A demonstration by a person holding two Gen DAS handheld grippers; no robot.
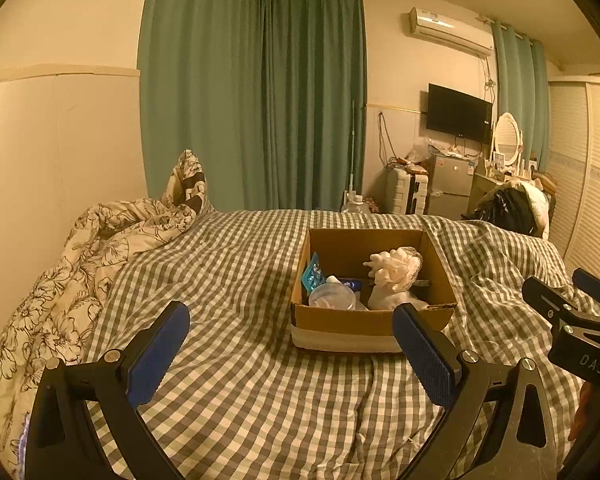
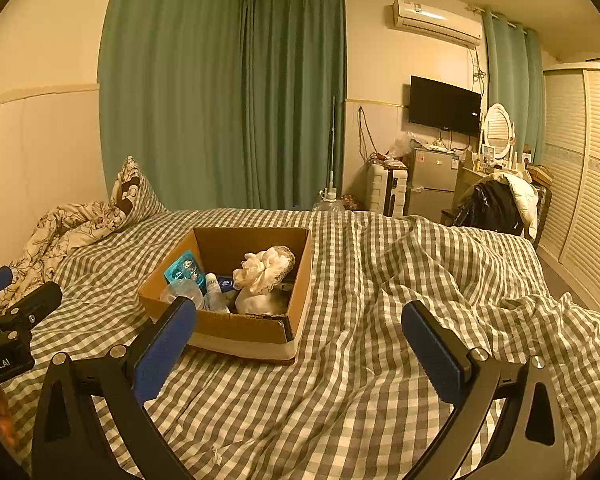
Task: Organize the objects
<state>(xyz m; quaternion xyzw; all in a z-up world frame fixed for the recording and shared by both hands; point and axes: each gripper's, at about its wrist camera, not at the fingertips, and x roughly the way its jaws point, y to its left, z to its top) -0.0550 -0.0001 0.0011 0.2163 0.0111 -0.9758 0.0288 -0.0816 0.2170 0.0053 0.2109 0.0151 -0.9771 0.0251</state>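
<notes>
A brown cardboard box point(image 1: 340, 320) point(image 2: 236, 328) sits on the checked bed. Inside it lie a cream lace scrunchie point(image 1: 396, 266) point(image 2: 264, 266), a teal blister pack point(image 1: 313, 274) point(image 2: 184, 268), a clear plastic cup point(image 1: 332, 296) point(image 2: 182, 292), a small white bottle point(image 2: 213, 286) and a white cloth point(image 1: 392, 300) point(image 2: 258, 302). My left gripper point(image 1: 292, 356) is open and empty, hovering before the box. My right gripper point(image 2: 298, 354) is open and empty, right of the box. Each gripper shows at the other view's edge.
The green-white checked sheet point(image 1: 240, 360) point(image 2: 380, 320) covers the bed, rumpled at the right. A floral duvet point(image 1: 72, 280) point(image 2: 60, 232) is bunched at the left by the wall. Beyond the bed stand green curtains, a fridge point(image 2: 432, 184) and a chair with clothes point(image 2: 496, 204).
</notes>
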